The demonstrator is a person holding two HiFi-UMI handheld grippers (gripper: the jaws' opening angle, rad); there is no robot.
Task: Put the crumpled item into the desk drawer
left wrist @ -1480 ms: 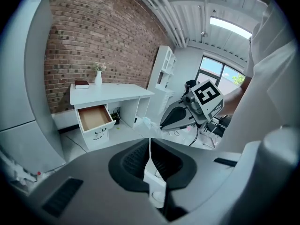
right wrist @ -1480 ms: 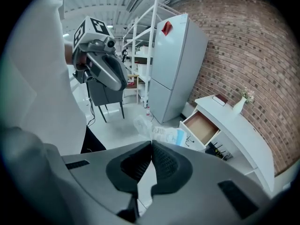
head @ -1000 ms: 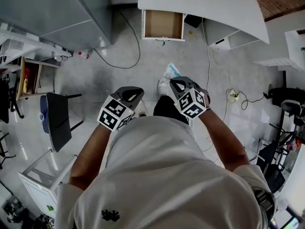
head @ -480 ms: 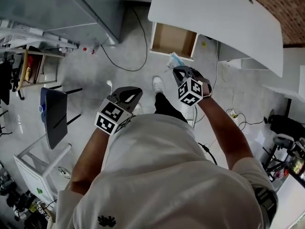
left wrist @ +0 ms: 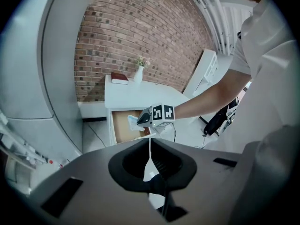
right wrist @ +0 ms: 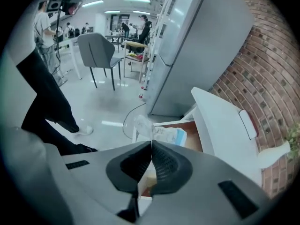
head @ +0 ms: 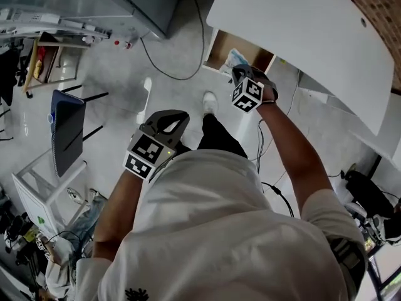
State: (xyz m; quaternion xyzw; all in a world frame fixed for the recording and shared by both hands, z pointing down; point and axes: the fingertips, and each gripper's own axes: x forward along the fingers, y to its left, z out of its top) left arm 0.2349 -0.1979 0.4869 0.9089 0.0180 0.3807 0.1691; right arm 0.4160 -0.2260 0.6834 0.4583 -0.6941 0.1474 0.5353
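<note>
At the lower centre of the head view, the left gripper hangs beside the person's white shirt, its jaws pressed together on nothing. Just past it a white shoe stands on the pale grey floor. At upper centre the right gripper is clamped on the crumpled white and pale-blue packet, held over the open brown-bottomed drawer of the white desk. A black cable loops left of the drawer. A dark blue chair stands far left. A red-brick wall backs the desk.
</note>
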